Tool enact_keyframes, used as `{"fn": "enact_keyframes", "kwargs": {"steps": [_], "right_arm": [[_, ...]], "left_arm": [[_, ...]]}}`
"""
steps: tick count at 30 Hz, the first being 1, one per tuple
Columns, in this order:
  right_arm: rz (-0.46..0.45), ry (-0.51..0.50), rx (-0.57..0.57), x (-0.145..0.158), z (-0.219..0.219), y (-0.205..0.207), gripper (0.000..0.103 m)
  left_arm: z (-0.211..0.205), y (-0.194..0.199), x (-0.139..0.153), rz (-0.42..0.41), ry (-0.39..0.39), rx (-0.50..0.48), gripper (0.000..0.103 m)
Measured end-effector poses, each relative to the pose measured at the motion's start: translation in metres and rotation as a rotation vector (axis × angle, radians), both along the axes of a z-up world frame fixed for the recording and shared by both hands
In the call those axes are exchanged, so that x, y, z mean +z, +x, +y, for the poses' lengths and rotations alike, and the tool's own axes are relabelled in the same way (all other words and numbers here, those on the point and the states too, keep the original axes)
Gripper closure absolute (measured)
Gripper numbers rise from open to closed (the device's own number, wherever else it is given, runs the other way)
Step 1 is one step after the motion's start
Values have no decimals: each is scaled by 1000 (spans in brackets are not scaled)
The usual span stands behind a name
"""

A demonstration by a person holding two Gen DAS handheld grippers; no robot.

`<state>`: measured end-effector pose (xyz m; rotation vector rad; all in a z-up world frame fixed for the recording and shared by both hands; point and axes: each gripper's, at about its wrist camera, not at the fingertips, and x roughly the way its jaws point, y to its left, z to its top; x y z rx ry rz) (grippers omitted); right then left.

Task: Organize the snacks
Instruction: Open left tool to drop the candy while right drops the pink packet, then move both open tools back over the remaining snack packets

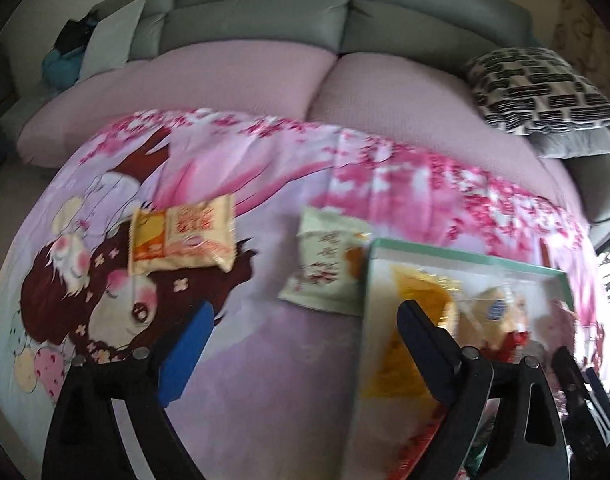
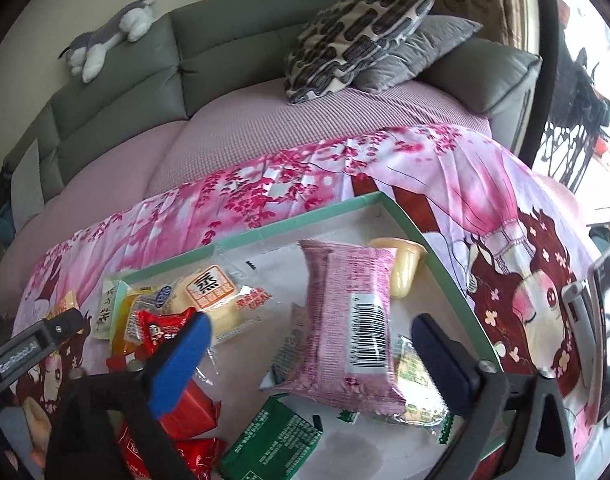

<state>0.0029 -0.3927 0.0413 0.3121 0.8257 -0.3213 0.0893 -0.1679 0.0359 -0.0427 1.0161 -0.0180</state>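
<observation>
A white tray with a green rim (image 2: 289, 220) lies on the pink printed cloth (image 1: 265, 360). It holds a pink packet (image 2: 345, 312), a yellow jelly cup (image 2: 401, 264), a clear cake bag (image 2: 213, 292), and red (image 2: 161, 324) and green (image 2: 273, 440) packets. My right gripper (image 2: 313, 334) is open over the tray; the pink packet lies between its fingers, untouched by the pads. My left gripper (image 1: 305, 320) is open above bare cloth beside the tray's rim (image 1: 465, 256). On the cloth, outside the tray, lie a yellow-white packet (image 1: 181, 240) and a pale green packet (image 1: 329, 264).
A grey sofa (image 1: 265, 12) with a pink seat cover runs behind the cloth. Patterned and grey cushions (image 2: 357, 36) are stacked at its right end, and a plush toy (image 2: 109, 32) lies on the backrest. A phone (image 2: 601, 340) lies at the cloth's right edge.
</observation>
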Motion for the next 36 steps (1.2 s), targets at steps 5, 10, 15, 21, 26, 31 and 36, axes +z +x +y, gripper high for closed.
{"fn": "enact_keyframes", "kwargs": {"steps": [5,10,15,21,26,31,36], "right_arm": [[-26,-44,11,5,9,2,0],[-91,-43,5,13,15,1,0],[-143,-52,8,17,22,1,0],[-114,-56,20,17,31,7,0],[-101,-52,43,17,45,13,0],[-100,-61,69,20,63,19,0],[-113,-94,113,27,90,26,0]], "left_arm": [[11,6,-11,36,-6,23,9],[19,7,-17,47,-10,45,2],[30,9,-16,37,-25,66,0],[50,10,-14,22,-45,114,0],[70,12,-11,12,-57,153,0],[88,13,-5,-4,-49,183,0],[110,16,-3,-1,-80,218,0]]}}
